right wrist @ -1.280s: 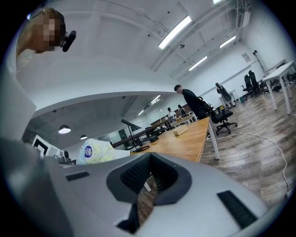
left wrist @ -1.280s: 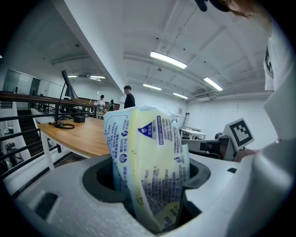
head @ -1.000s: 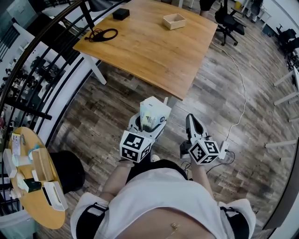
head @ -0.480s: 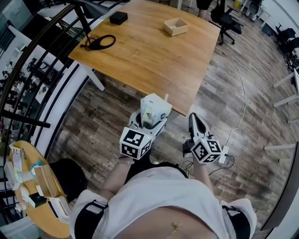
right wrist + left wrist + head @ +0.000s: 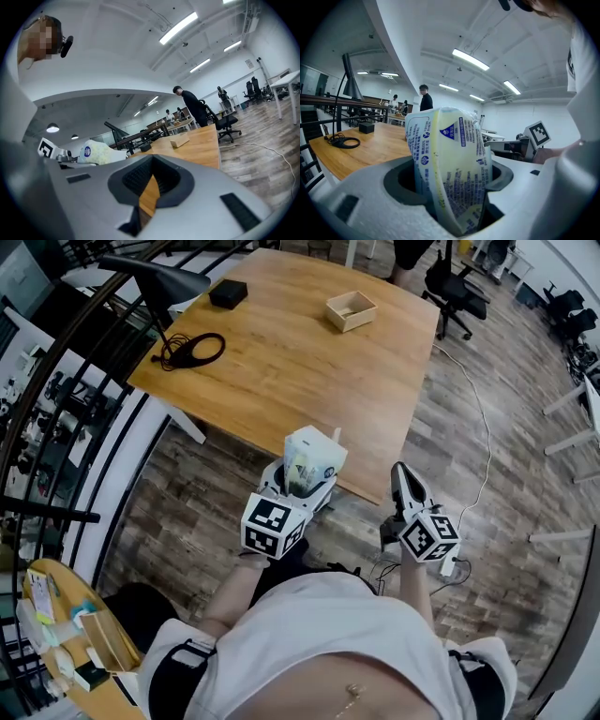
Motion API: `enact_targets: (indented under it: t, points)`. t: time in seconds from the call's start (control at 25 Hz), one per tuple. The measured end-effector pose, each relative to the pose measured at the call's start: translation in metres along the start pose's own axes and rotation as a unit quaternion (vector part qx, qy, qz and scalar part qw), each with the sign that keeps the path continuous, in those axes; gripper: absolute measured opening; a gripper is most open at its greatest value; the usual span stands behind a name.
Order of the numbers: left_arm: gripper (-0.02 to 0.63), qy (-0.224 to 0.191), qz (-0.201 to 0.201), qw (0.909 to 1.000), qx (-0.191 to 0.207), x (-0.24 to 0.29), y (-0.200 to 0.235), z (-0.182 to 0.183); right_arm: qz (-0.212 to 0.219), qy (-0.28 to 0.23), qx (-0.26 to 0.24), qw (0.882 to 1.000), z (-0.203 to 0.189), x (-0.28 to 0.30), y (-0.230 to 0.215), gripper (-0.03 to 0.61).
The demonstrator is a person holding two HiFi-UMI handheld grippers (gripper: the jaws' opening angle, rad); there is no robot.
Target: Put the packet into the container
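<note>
Left tool is clamped wide around the pale yellow printed packet, which is held upright at the near edge of the wooden surface. The open wooden box sits far off at 12 o'clock. Right tool is pinched together, empty.

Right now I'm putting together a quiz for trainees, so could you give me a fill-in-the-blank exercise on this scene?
1. The left gripper is shut on the ___.
2. The container stands on the wooden ___.
3. The right gripper holds ___.
Missing words: packet; table; nothing.
</note>
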State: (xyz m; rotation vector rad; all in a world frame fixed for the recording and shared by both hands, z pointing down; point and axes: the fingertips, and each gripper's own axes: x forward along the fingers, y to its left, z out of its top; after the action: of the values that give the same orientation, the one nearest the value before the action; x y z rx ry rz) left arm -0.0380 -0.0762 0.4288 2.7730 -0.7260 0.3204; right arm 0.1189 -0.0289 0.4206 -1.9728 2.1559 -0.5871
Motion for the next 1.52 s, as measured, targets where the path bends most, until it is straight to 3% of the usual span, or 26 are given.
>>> enact_targets:
  t: [0.16, 0.36, 0.68, 1.08, 1.52]
  points:
    - [0.333, 0.000, -0.011, 0.9999, 0.004, 0.014, 0.022, 0.008, 0.001, -0.001, -0.002, 1.000, 0.009, 0.025, -0.009, 0.012]
    - [0.333, 0.001, -0.022, 0.9997, 0.006, 0.030, 0.050, 0.012, -0.020, -0.034, 0.037, 0.999, 0.021, 0.049, -0.028, 0.011]
    - [0.333, 0.008, -0.034, 0.9993, 0.009, 0.048, 0.078, 0.017, -0.041, -0.043, 0.027, 0.998, 0.033, 0.068, -0.047, 0.011]
    - [0.333, 0.011, -0.040, 0.9991, -0.008, 0.070, 0.095, 0.024, -0.008, 0.012, 0.007, 1.000, 0.038, 0.105, -0.053, 0.011]
    - [0.333, 0.041, -0.041, 0.9983, 0.008, 0.146, 0.139, 0.069, 0.031, 0.049, -0.031, 0.998, 0.098, 0.185, -0.091, 0.011]
